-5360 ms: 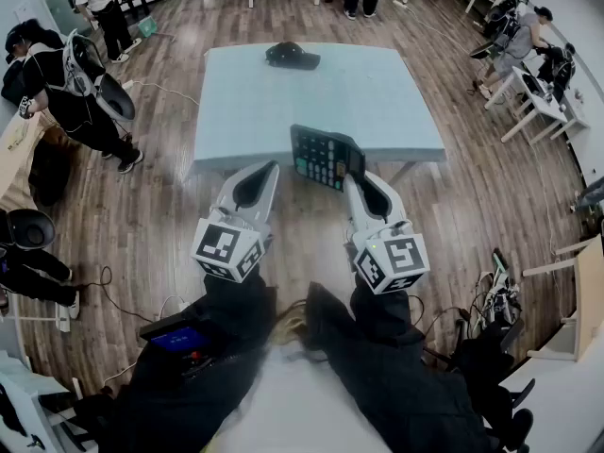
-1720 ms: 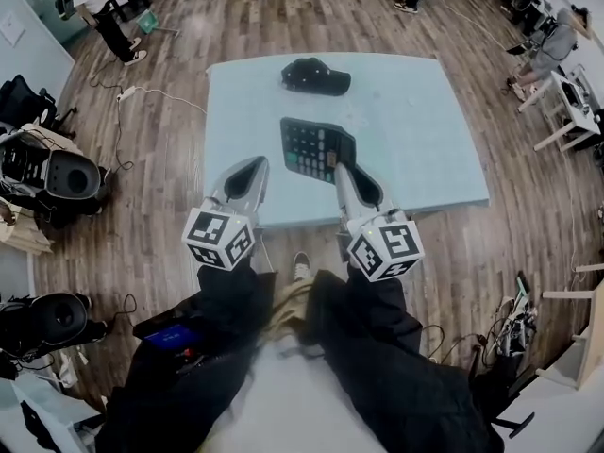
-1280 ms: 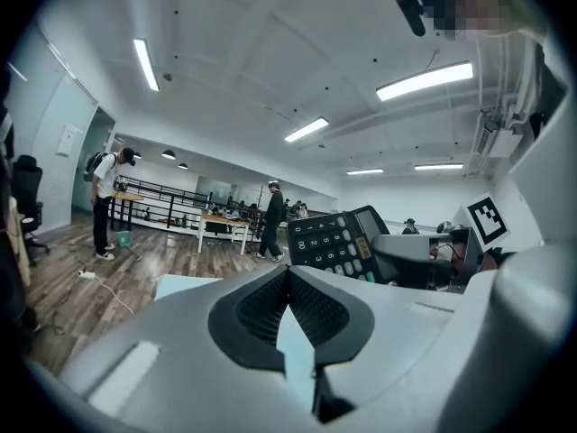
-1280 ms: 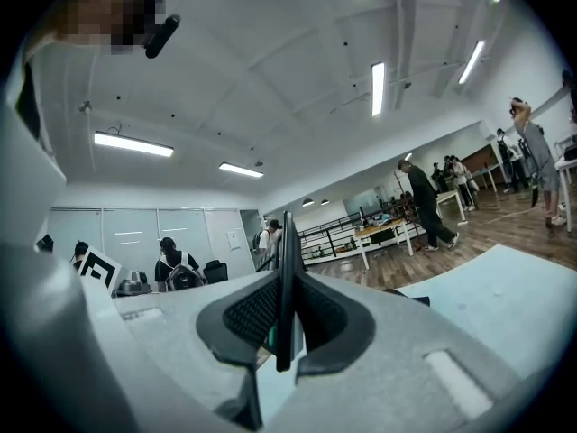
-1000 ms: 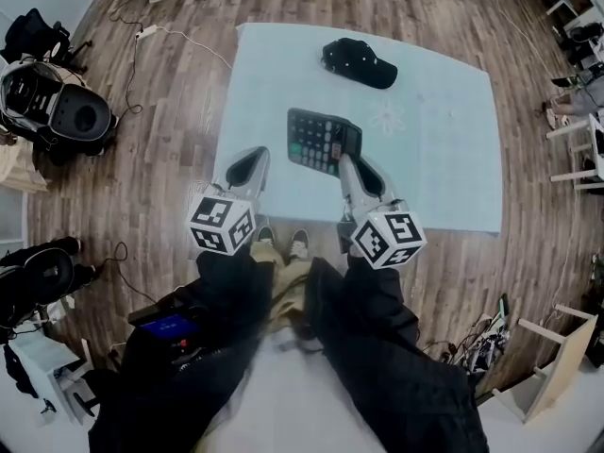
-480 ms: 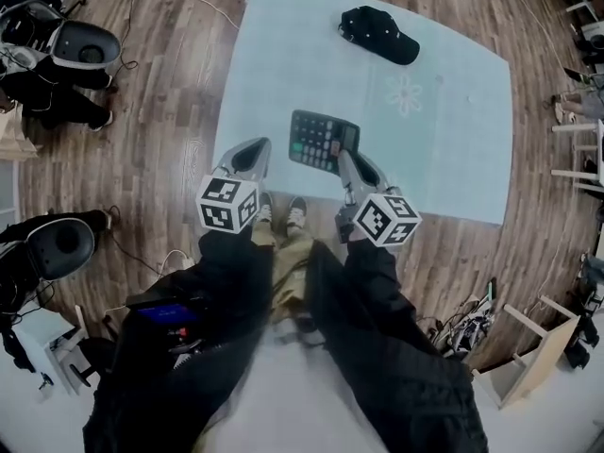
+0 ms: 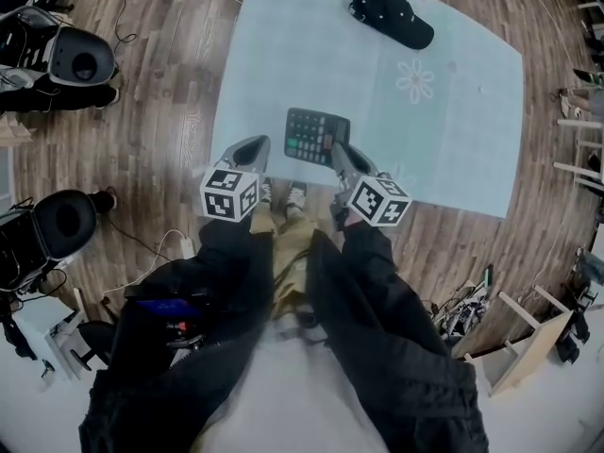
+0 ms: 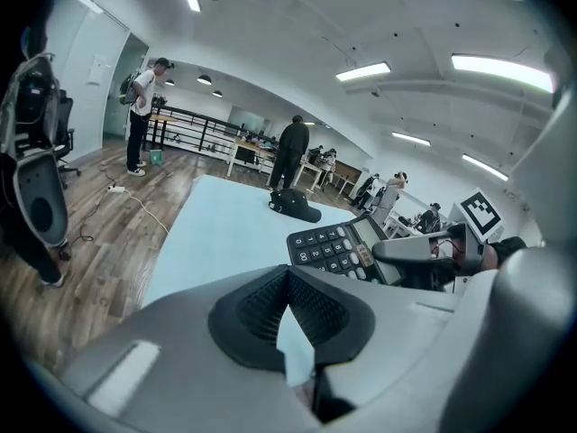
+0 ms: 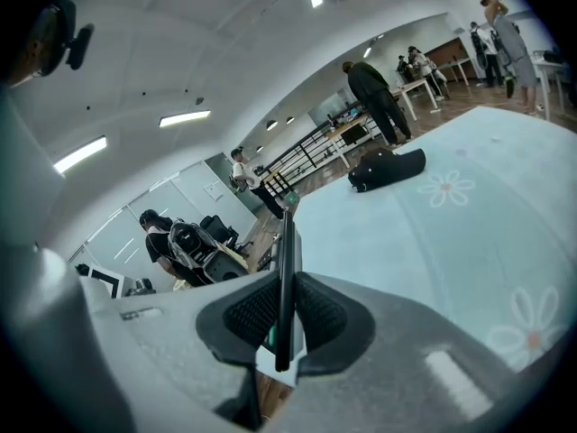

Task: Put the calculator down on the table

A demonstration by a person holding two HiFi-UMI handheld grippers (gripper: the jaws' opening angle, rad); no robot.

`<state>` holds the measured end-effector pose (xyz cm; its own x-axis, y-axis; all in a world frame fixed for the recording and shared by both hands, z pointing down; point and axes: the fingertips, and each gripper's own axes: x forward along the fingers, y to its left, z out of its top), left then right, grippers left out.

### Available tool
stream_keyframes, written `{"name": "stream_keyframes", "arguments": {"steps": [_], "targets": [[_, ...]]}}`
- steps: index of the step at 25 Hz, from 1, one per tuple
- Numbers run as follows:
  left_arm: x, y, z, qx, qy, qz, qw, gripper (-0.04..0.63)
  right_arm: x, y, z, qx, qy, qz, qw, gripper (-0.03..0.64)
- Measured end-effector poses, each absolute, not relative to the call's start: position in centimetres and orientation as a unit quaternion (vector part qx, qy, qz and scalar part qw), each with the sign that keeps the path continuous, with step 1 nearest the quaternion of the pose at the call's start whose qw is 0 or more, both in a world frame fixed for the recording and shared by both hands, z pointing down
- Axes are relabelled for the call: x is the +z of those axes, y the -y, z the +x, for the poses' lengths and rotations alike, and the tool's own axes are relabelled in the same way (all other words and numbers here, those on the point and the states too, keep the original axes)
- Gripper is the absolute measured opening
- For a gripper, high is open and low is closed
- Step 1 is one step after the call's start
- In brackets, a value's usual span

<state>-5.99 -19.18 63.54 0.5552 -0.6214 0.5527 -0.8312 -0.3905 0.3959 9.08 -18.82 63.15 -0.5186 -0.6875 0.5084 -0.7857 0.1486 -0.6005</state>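
The black calculator (image 7: 311, 137) with green and red keys hangs over the near part of the pale blue table (image 7: 453, 111). My right gripper (image 7: 337, 149) is shut on its near right edge. In the right gripper view the calculator (image 9: 285, 278) shows edge-on between the pads. From the left gripper view, the calculator (image 8: 347, 246) is tilted above the table (image 8: 225, 233), keys up. My left gripper (image 7: 253, 145) is at the table's near edge, left of the calculator, shut on nothing.
A black cap (image 7: 392, 17) lies at the table's far side, and a flower print (image 7: 415, 80) is near it. Black chairs (image 7: 80, 59) and cables stand on the wooden floor at the left. White furniture (image 7: 528, 338) stands at the lower right. People stand far off.
The table has come closer and now lies right under both grippers. The calculator, still held by the right gripper, has moved from in front of the table to over its near part.
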Motion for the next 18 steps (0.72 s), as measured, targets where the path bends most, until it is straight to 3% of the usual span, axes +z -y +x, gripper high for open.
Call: {"name": "stream_keyframes", "arguments": {"steps": [11,18], "targets": [[69.3,13.9,-4.7,0.215,0.417,0.795,0.385,-0.002,71.4,16.7,9.6,0.507,0.716,0.475,0.069,0.051],[71.2,18.1,-5.4,0.227,0.403,0.790,0.404,-0.002,76.3,20.3,8.6,0.541,0.685,0.480,0.087,0.051]]}}
